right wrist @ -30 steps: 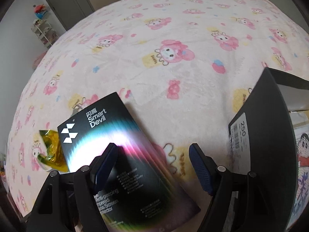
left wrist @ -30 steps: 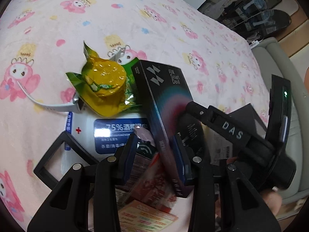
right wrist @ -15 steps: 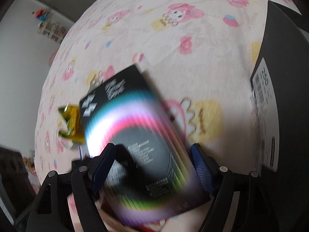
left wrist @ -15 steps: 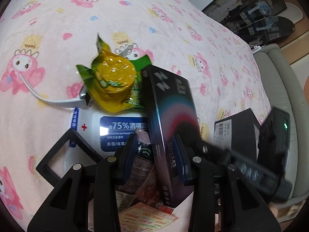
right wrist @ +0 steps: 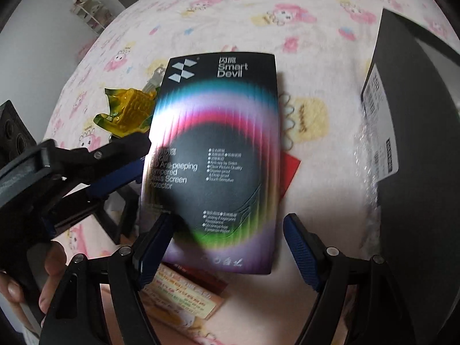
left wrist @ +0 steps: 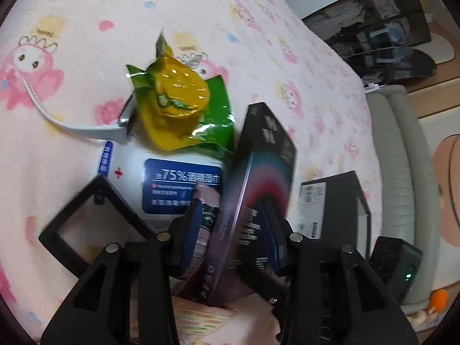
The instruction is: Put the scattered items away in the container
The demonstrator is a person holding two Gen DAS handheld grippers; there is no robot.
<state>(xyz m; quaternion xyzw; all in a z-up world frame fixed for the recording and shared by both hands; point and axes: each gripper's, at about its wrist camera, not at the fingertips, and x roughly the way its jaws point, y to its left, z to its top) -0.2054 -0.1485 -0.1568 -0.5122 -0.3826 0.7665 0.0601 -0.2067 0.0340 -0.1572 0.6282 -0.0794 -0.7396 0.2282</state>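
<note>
On a bed [left wrist: 86,14] spread with a pink cartoon blanket, the left hand-held gripper [left wrist: 233,224] clamps a black screen-protector box [left wrist: 258,178] on edge, tilted above a wipes pack [left wrist: 181,184] and a yellow-green snack packet [left wrist: 178,103]. The right hand-held gripper [right wrist: 227,247] hangs with fingers apart below the box. The black container [right wrist: 417,120] is cut off at the frame edge; box print blurs.

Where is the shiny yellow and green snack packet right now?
In the left wrist view the snack packet lies on the pink blanket, atop the wet wipes pack, beside the white watch and left of the screen protector box.
</note>
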